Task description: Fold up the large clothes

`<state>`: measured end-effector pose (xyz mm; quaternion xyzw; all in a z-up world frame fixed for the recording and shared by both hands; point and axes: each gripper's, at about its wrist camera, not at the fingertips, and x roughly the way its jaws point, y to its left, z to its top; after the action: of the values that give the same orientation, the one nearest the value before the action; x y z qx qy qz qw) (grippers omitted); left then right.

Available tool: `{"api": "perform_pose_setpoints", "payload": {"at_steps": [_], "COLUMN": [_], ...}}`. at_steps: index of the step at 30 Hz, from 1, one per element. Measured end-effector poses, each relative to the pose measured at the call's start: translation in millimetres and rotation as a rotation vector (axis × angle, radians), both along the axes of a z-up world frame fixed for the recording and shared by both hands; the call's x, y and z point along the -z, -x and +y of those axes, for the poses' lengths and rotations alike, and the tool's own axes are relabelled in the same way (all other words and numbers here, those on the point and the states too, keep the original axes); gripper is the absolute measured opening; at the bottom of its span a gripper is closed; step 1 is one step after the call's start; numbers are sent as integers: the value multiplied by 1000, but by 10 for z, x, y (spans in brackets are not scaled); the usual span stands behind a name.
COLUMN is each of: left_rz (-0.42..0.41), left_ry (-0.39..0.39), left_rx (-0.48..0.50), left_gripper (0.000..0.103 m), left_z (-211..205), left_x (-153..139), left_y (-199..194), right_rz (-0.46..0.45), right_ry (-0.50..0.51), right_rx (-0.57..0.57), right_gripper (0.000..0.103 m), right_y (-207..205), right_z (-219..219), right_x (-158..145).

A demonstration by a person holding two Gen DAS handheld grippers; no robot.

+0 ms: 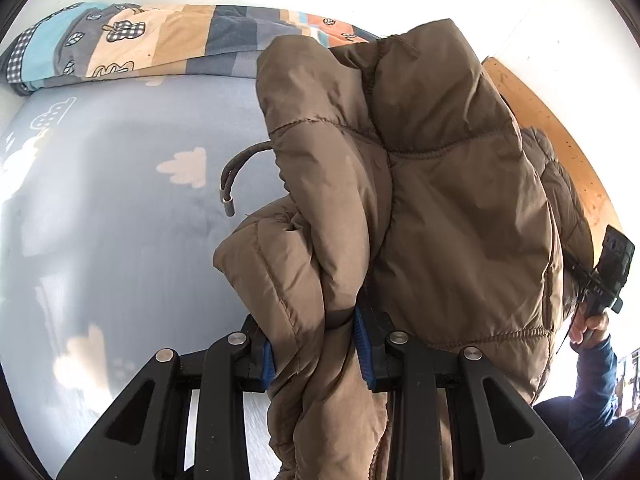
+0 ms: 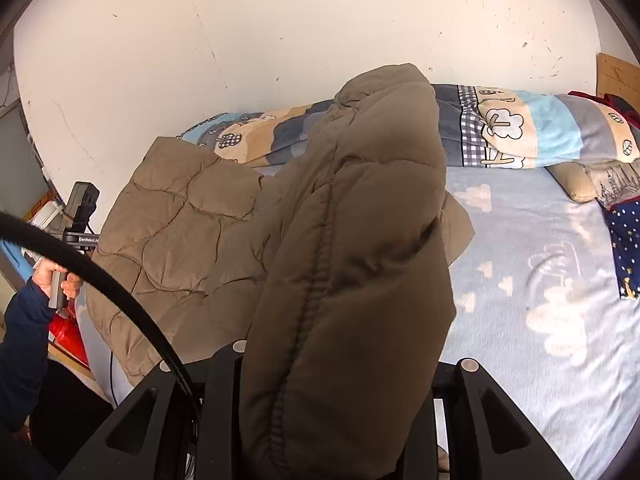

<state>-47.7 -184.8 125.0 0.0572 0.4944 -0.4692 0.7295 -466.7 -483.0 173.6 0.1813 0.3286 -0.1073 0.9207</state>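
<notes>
A brown quilted puffer jacket [image 1: 432, 184] is lifted over the bed. My left gripper [image 1: 316, 344] is shut on a bunched fold of it between the blue pads [image 1: 362, 340]; a drawcord [image 1: 232, 176] dangles to the left. In the right wrist view the jacket [image 2: 352, 264] drapes over my right gripper [image 2: 340, 384] and hides its fingers; the rest of the jacket [image 2: 172, 240] lies spread on the bed to the left.
The bed has a light blue cloud-print sheet [image 1: 120, 200] [image 2: 540, 280]. A patterned folded quilt [image 1: 132, 40] [image 2: 520, 136] lies along the white wall. Pillows [image 2: 576, 184] sit at the far right. A wooden board [image 1: 560, 120] edges the bed. The other hand's device [image 1: 612, 272] [image 2: 76, 216] shows at each side.
</notes>
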Motion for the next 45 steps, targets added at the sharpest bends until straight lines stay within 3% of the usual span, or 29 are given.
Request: {"api": "perform_pose_setpoints", "payload": {"at_steps": [5, 10, 12, 14, 17, 21, 25, 28, 32, 34, 37, 39, 41, 45], "left_rz": [40, 120, 138, 162, 157, -16, -150, -245, -354, -396, -465, -464, -409, -319], "left_ry": [-47, -168, -193, -197, -150, -142, -69, -16, 12, -11, -137, -199, -234, -244], "left_rx": [3, -43, -83, -161, -286, -440, -424, -347, -195, -109, -33, -35, -48, -58], "left_gripper": [31, 32, 43, 48, 54, 54, 54, 56, 59, 59, 59, 60, 63, 72], "left_z": [100, 138, 209, 358, 648, 923, 846, 589, 54, -268, -652, -772, -813, -833], "left_x": [255, 818, 952, 965, 830, 511, 243, 40, -78, -19, 232, 430, 601, 836], "left_y": [178, 149, 84, 22, -21, 137, 486, 827, 1408, 1687, 1979, 1970, 1863, 1681], "right_rz": [54, 187, 251, 282, 266, 254, 204, 130, 108, 122, 181, 231, 277, 376], "right_ry": [-46, -130, -185, -267, -356, -314, -109, -41, -19, -45, -16, 10, 38, 3], "right_rx": [33, 93, 137, 210, 315, 425, 490, 507, 415, 363, 301, 275, 266, 268], "right_gripper": [32, 34, 50, 61, 63, 64, 66, 66, 66, 59, 57, 57, 57, 62], "right_y": [225, 240, 249, 308, 519, 808, 952, 953, 775, 628, 323, 211, 97, -55], "right_z": [137, 77, -10, -104, -156, -11, 307, 473, 758, 916, 1114, 1190, 1224, 1109], "right_x": [223, 673, 865, 976, 948, 700, 336, 136, 125, 246, 446, 597, 731, 1046]}}
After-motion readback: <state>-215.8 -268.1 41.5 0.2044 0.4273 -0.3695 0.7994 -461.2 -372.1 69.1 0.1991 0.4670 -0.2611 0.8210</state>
